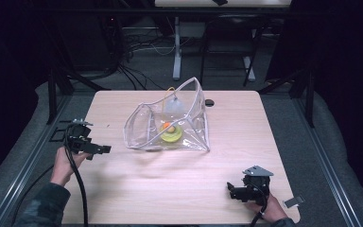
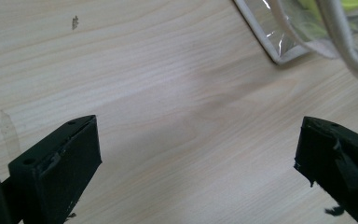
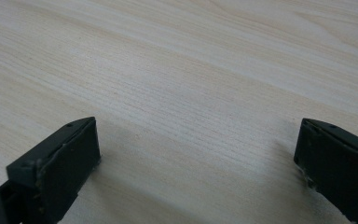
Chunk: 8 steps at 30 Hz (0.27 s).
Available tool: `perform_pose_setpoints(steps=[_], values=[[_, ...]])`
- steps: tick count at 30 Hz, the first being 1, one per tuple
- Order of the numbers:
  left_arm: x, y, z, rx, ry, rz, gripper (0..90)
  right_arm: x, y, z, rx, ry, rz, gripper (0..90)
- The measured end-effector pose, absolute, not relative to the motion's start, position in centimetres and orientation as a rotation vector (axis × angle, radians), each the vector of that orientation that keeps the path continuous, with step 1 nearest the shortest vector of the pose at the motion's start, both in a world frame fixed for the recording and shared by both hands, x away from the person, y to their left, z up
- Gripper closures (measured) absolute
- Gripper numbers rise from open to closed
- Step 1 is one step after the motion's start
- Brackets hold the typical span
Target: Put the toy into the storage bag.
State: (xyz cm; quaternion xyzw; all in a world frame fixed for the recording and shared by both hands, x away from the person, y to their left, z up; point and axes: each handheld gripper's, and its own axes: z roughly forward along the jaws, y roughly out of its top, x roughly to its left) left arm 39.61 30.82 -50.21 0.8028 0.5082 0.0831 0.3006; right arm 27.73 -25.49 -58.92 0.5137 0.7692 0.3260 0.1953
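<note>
A clear plastic bag (image 1: 170,120) with white piping stands open in the middle of the wooden table (image 1: 137,189). Inside it lie a yellow-green round thing (image 1: 171,135) with a small orange piece on top, and a pale translucent object (image 1: 174,105) behind. My left gripper (image 1: 103,149) is held at the table's left, pointing toward the bag, open with nothing between its jaws. A corner of the bag (image 2: 284,46) shows at the top right of the left gripper view. My right gripper (image 1: 230,189) rests near the front right, open over bare wood.
A small grey metal clip (image 1: 293,202) lies at the table's front right corner. A dark round hole (image 1: 210,102) sits at the far edge behind the bag. Cables and desk legs stand on the floor beyond the table.
</note>
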Motion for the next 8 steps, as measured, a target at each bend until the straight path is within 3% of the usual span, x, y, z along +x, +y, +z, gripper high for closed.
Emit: perform_pose_setpoints(steps=[8], values=[[38.4, 31.6, -52.7, 2.112, 1.324, 0.216, 0.0, 27.7, -25.5, -58.9, 1.44, 2.155, 0.914, 0.0]])
